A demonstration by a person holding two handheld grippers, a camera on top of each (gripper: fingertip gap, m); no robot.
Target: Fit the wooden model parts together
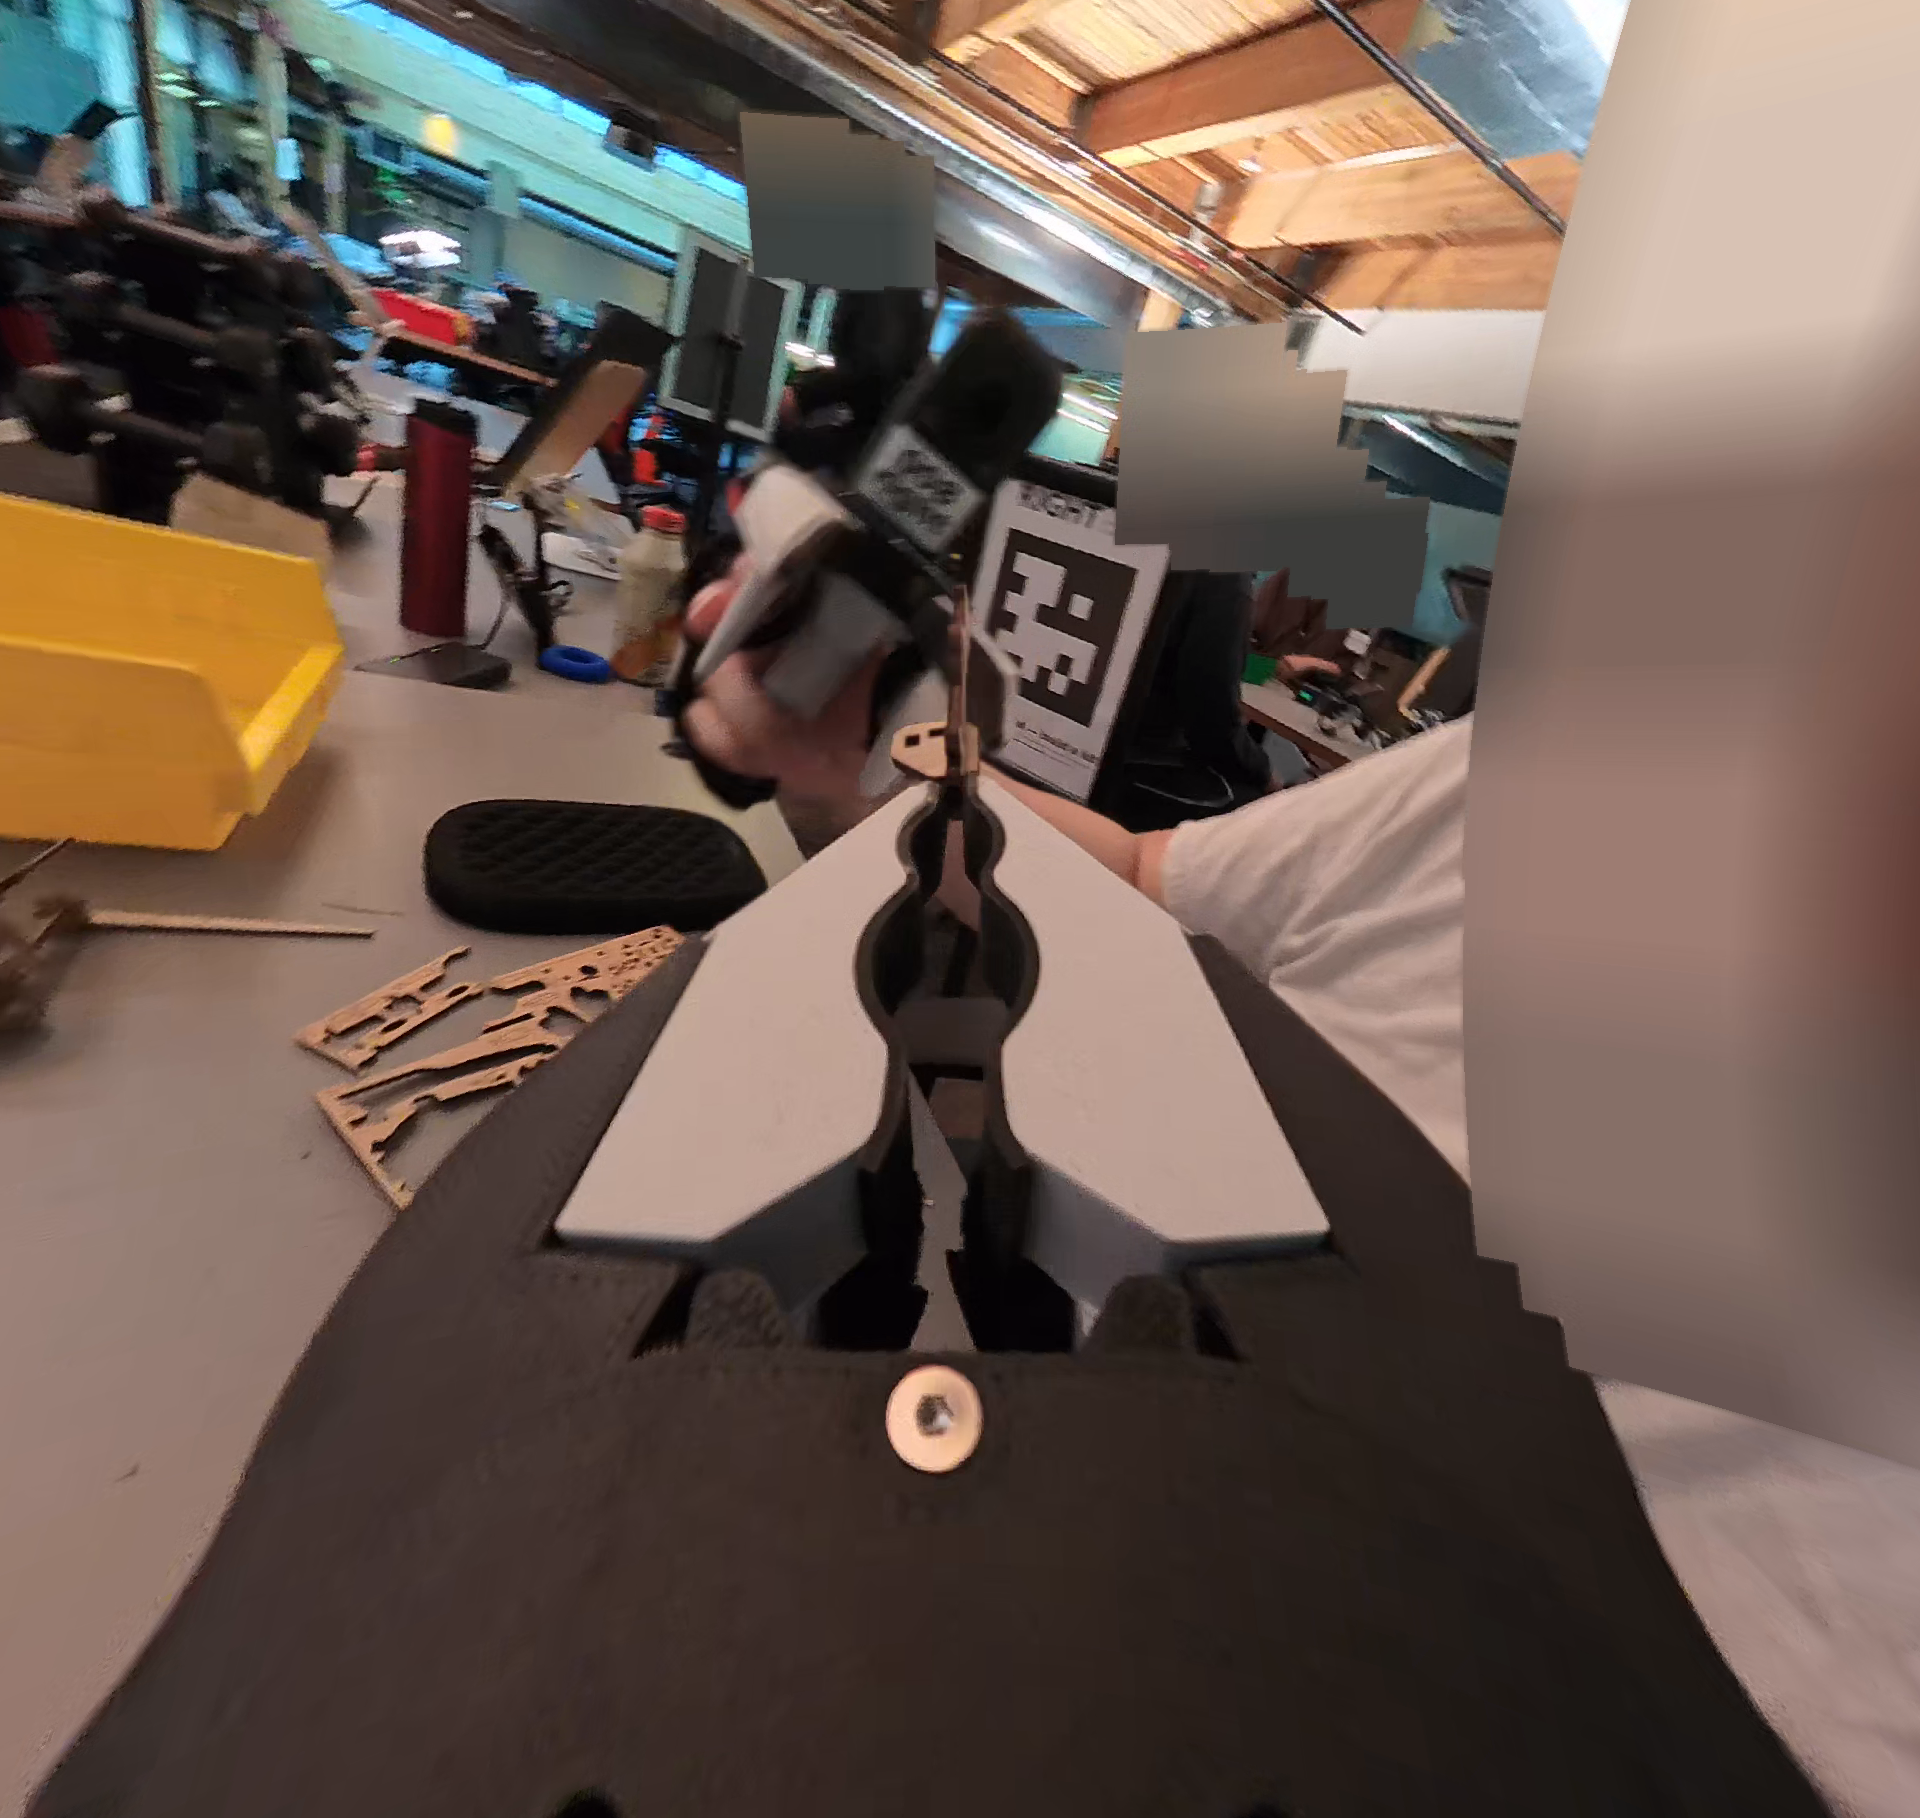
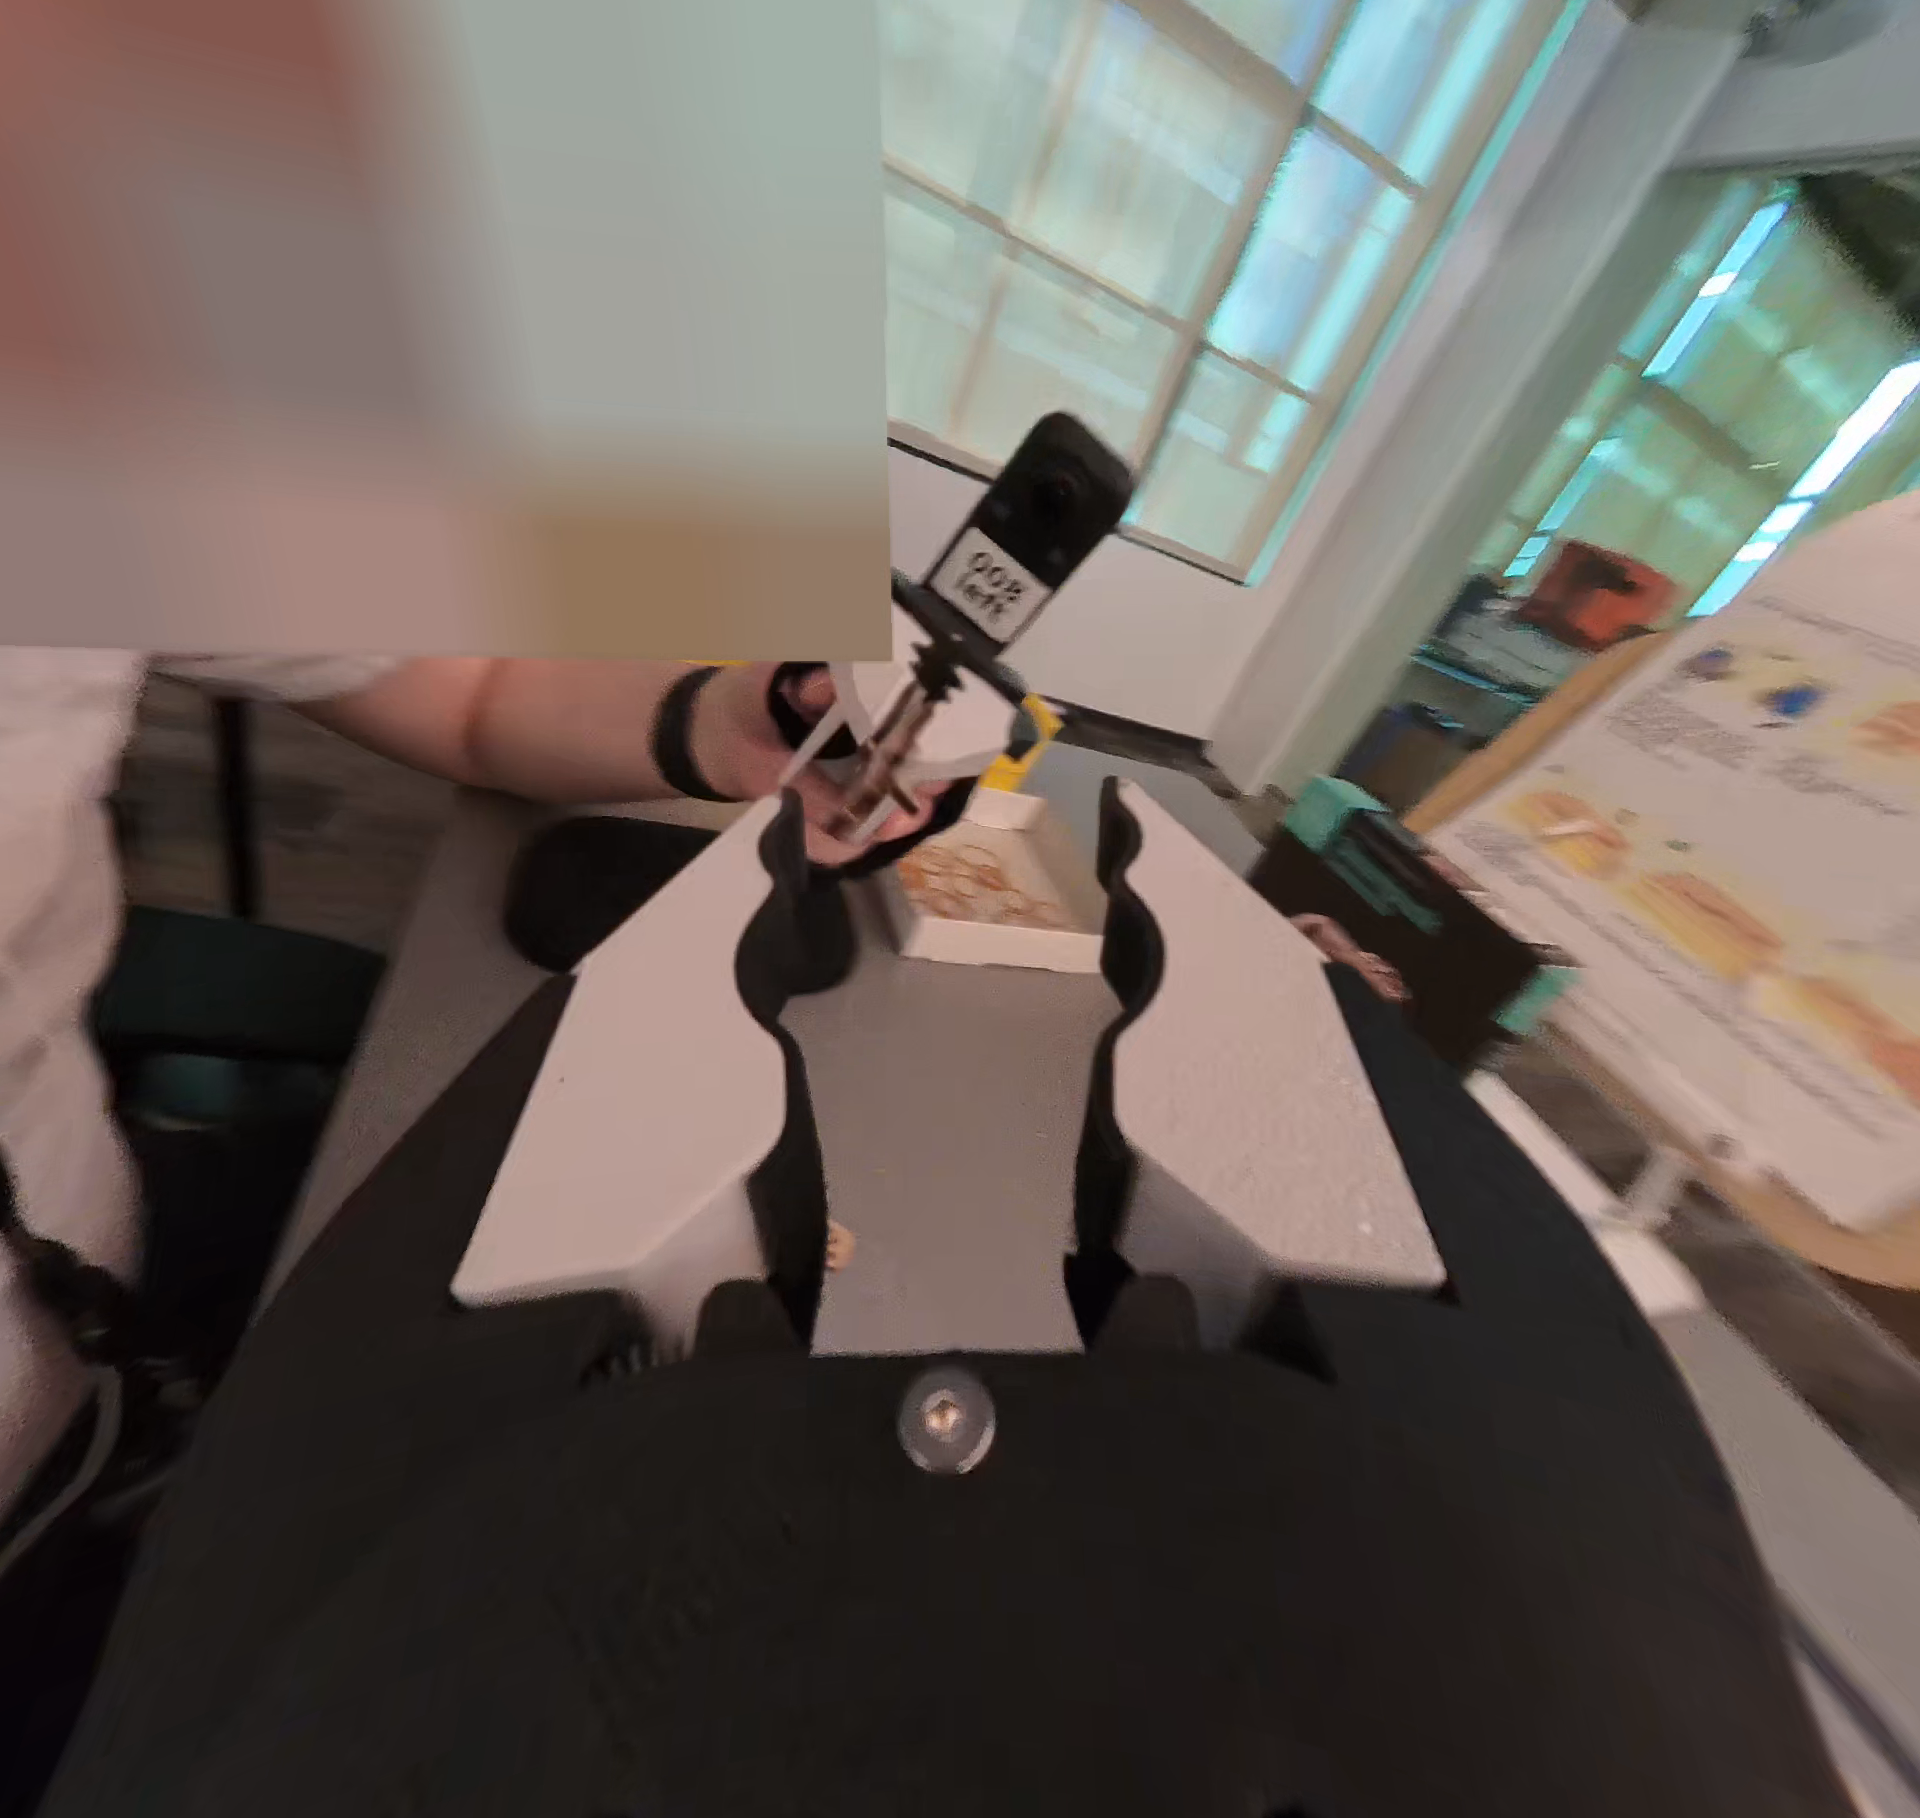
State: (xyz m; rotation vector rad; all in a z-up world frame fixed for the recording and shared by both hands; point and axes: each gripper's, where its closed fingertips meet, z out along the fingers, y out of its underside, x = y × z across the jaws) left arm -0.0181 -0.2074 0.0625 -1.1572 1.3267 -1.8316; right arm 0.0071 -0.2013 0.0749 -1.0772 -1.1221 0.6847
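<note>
at the far left of the left wrist view a yellow bin (image 1: 156, 667) is sitting on the grey table (image 1: 177, 1197), with a dark red bottle (image 1: 436, 521) standing behind it. nearer the camera, two punched-out wooden sheets (image 1: 468, 1020) are lying flat on the table, and a black mesh pad (image 1: 592, 864) is resting just beyond them. in the middle, the left gripper (image 1: 948, 812) is holding its fingers pressed together on a small wooden model piece (image 1: 951, 729), which is sticking up past the fingertips with a flat part jutting out to the left. right behind that piece, the other hand-held tool is being gripped in a person's hand (image 1: 769, 719), close to the wooden piece. a white sleeve (image 1: 1320, 895) is filling the right side.

in the right wrist view, the right gripper (image 2: 951, 812) is hovering over the table with its fingers spread wide and nothing between them. a white tray (image 2: 997, 895) of light wooden pieces is showing through the gap. the left gripper (image 2: 883, 781) is held up just beyond the left finger, its wooden piece too blurred to make out here. a poster board (image 2: 1714, 885) is leaning at the right.
</note>
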